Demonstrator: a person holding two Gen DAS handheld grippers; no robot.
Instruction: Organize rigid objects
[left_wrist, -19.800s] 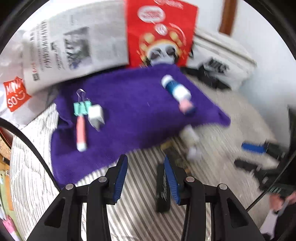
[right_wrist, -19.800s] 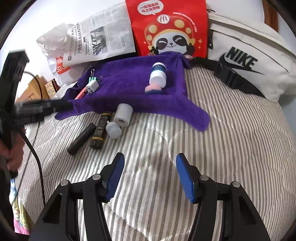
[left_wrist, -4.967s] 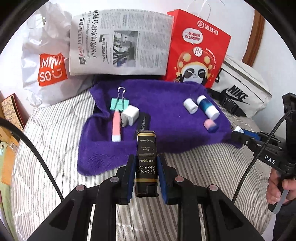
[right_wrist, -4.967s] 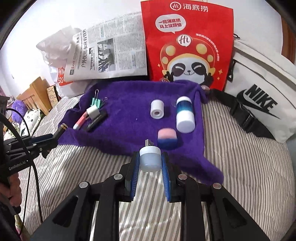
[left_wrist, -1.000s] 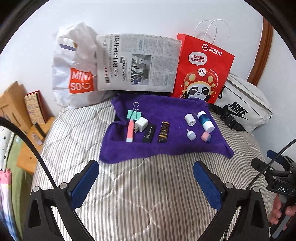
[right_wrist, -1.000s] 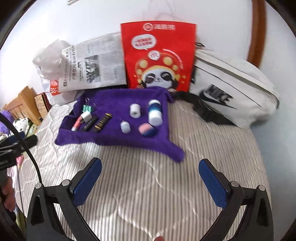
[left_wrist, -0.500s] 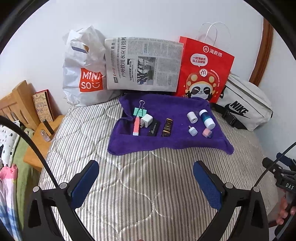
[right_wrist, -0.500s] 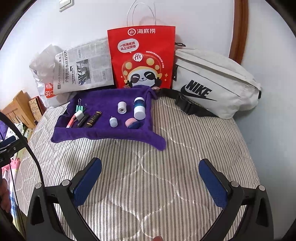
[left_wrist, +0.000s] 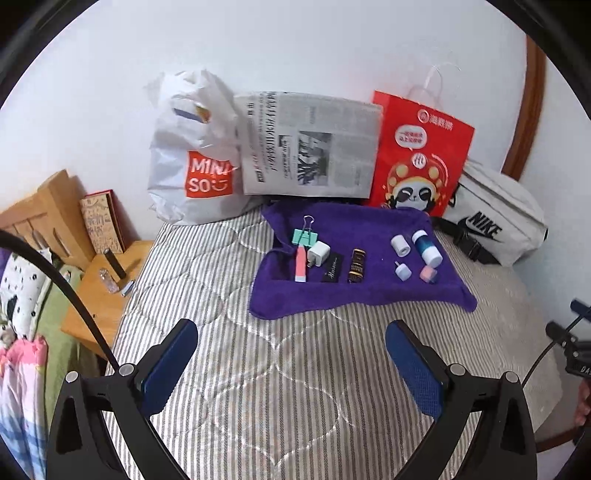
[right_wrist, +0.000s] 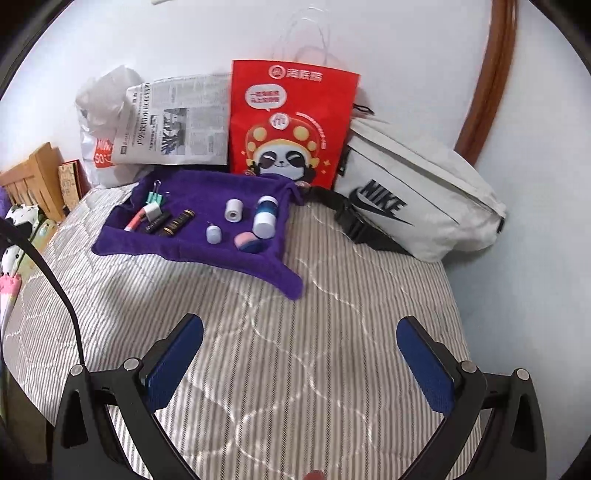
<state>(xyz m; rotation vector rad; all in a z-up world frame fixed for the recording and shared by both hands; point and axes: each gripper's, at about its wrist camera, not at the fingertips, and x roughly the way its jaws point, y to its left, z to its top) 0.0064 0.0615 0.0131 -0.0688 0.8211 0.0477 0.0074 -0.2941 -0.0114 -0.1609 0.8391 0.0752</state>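
A purple towel (left_wrist: 369, 295) (right_wrist: 192, 254) lies on the striped bed and carries several small objects. On its left side sit a green binder clip (left_wrist: 305, 236), a pink tube (left_wrist: 300, 264), a white charger plug (left_wrist: 319, 254), a flat black piece (left_wrist: 332, 272) and a dark gold-printed tube (left_wrist: 357, 265) (right_wrist: 178, 222). On its right side are a white roll (left_wrist: 400, 246) (right_wrist: 233, 211), a blue-and-white bottle (left_wrist: 427, 246) (right_wrist: 265, 217), a small white cap (left_wrist: 402, 271) (right_wrist: 213, 234) and a pink-and-blue puff (left_wrist: 428, 274) (right_wrist: 247, 241). My left gripper (left_wrist: 291, 365) and right gripper (right_wrist: 300, 362) both hang wide open and empty, well short of the towel.
Against the wall stand a white shopping bag (left_wrist: 192, 155), a newspaper (left_wrist: 310, 147), a red panda bag (left_wrist: 417, 158) (right_wrist: 288, 122) and a white waist bag (right_wrist: 417, 210). A wooden bedside stand (left_wrist: 99, 295) is at the left. Striped bedding (right_wrist: 295, 350) lies below both grippers.
Both grippers have kept drawing back and up from the towel, so it looks smaller and farther. Five seconds ago the left held the dark tube and the right the white cap; both now rest on the towel.
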